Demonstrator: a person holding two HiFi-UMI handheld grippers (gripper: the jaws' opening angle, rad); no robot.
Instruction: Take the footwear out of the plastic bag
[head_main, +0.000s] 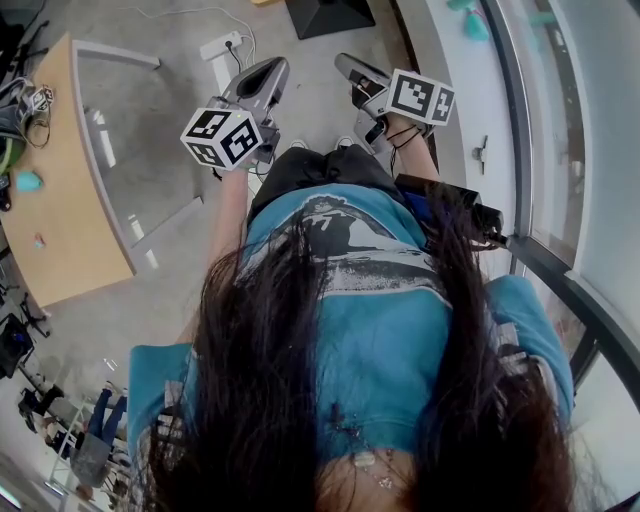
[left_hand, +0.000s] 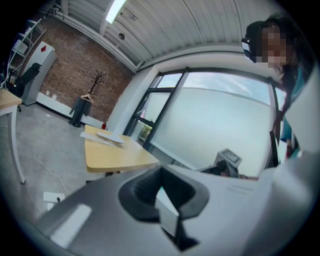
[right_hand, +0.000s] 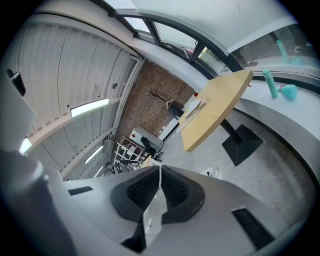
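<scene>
From the head view I look steeply down over long dark hair and a blue shirt (head_main: 380, 300) to both tools, which are held out in front of the person above a grey floor (head_main: 160, 110). The left tool (head_main: 268, 70) and the right tool (head_main: 345, 62) sit side by side but apart, and both point away from the body. In the left gripper view the dark pads (left_hand: 142, 192) are clenched together with nothing between them. The right gripper view shows the same: its ribbed pads (right_hand: 142, 190) meet in a thin seam and grasp nothing. I cannot tell where the footwear or the plastic bag is, as no view shows either. In the head view a wooden worktop (head_main: 60, 200) on grey legs stands well to the left, and a power strip (head_main: 222, 45) lies on the floor ahead of the tools. The left tool looks toward a yellow table (left_hand: 112, 155) carrying some papers, with a big window (left_hand: 225, 120) just behind it and a brick wall (left_hand: 70, 75) and a coat stand (left_hand: 95, 82) further back. The right gripper view is rolled over. There the table stands on a black pedestal base (right_hand: 242, 142), and a teal bottle (right_hand: 271, 82) stands on the curved ledge by the window.
</scene>
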